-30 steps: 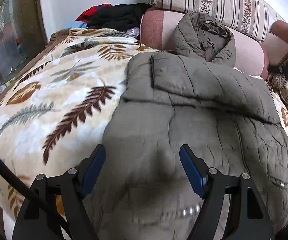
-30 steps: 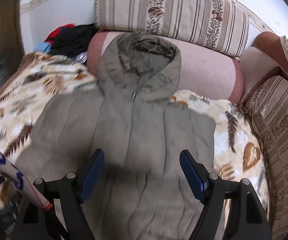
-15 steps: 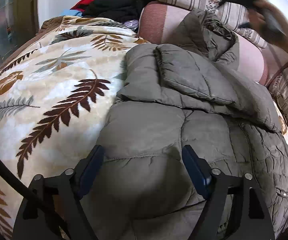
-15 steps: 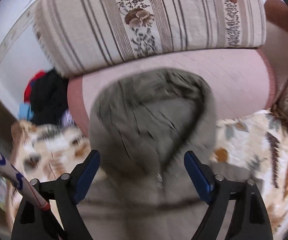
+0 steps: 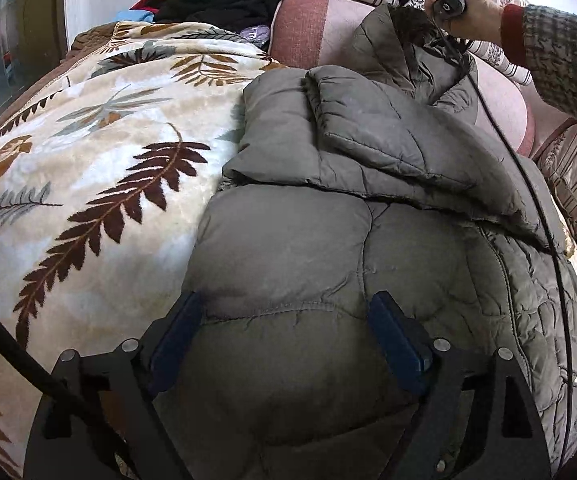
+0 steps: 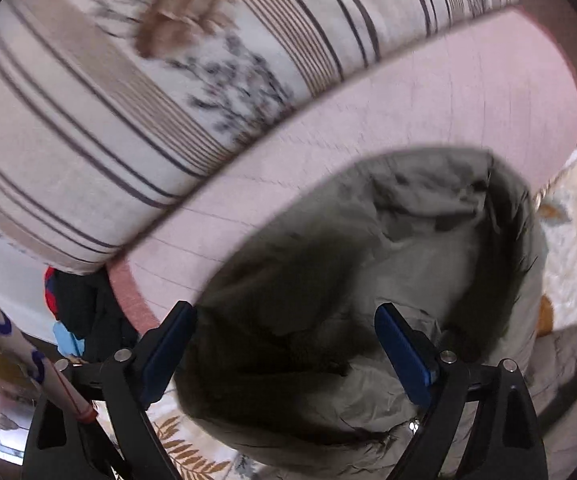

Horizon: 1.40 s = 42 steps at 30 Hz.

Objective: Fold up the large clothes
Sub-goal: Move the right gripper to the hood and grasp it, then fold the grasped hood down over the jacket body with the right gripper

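On the leaf-print blanket (image 5: 88,168): a grey padded jacket (image 5: 328,240), one sleeve folded across it.

Its hem bulges between the spread fingers of the left gripper (image 5: 284,344); its hood (image 6: 388,260), against the pink bolster (image 6: 408,112), sits between the right gripper (image 6: 288,348), also wide open.

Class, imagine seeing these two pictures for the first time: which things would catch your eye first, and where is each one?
A puffy olive-grey quilted jacket fills the middle, lying on a cream plush blanket with brown fern leaves, one sleeve folded across its chest. Its hood leans against a pink bolster cushion under a striped floral cushion. The open right hand-held gripper reaches for the hood; the open left hand-held gripper hovers at the hem.
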Tool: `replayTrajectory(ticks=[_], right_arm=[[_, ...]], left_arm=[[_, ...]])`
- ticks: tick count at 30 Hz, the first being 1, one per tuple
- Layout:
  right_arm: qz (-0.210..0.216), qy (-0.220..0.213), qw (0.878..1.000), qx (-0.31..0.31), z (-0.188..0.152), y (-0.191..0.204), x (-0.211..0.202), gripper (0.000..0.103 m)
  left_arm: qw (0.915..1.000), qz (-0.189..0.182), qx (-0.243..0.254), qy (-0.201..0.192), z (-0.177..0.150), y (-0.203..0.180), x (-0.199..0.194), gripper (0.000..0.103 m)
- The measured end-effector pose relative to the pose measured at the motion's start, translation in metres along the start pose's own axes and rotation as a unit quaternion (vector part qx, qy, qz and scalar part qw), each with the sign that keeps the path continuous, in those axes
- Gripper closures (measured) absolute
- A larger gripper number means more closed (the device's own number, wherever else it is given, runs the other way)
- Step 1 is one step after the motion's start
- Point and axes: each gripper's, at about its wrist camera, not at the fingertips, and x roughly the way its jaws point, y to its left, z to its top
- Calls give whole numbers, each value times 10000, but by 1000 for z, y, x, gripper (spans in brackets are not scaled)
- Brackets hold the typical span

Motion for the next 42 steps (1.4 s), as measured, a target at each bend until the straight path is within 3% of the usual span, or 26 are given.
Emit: replayTrajectory(ticks=[1, 3, 6, 13, 20, 24, 28, 31, 33, 34, 36, 37, 39, 42], right_arm=[[1, 78, 10000, -32, -2, -4, 1, 35], [25, 254, 9995, -205, -6, -6, 1, 90], [-132, 44, 9970, -757, -23, -4, -31, 96], [-276, -186, 9858, -1644, -79, -4, -133, 98], [-210, -137, 9711, -2375, -185, -40, -226, 99], [-23, 130, 9687, -2478, -257, -77, -255, 102], [-159, 550, 9704, -2347, -303, -111, -230, 102], [-486, 669, 9668, -2419, -313, -125, -196, 102], [-527, 591, 9705, -2275, -310, -128, -193, 99], [-450, 567, 9731, -2188, -304, -128, -193, 94], [-402, 237, 9769, -2088, -288, -124, -201, 47], [-490, -37, 9764, -2103, -282, -120, -205, 38], [-842, -584, 9678, -2299, -265, -104, -207, 33], [-1263, -711, 9572, -2504, -238, -86, -177, 33]], left_arm=[[10000, 18, 17, 4, 0, -1, 0, 17], [10000, 24, 22, 2, 0, -1, 0, 17], [10000, 22, 13, 19, 1, -1, 0, 17], [9999, 78, 65, -16, -1, -2, -5, 17], [9989, -257, -311, -247, 2, 19, -33, 17], [9975, -153, -566, -394, 7, 39, -41, 17], [9965, -77, -729, -404, 10, 50, -40, 17], [9970, 9, -673, -370, 8, 48, -36, 17], [9974, 44, -624, -370, 5, 46, -36, 17], [9975, 43, -597, -381, 4, 45, -36, 17], [9977, 42, -550, -385, 5, 42, -36, 17], [9979, 7, -524, -371, 6, 40, -35, 17], [9982, -44, -472, -364, 5, 37, -36, 17], [9986, -95, -369, -368, 5, 32, -36, 17]])
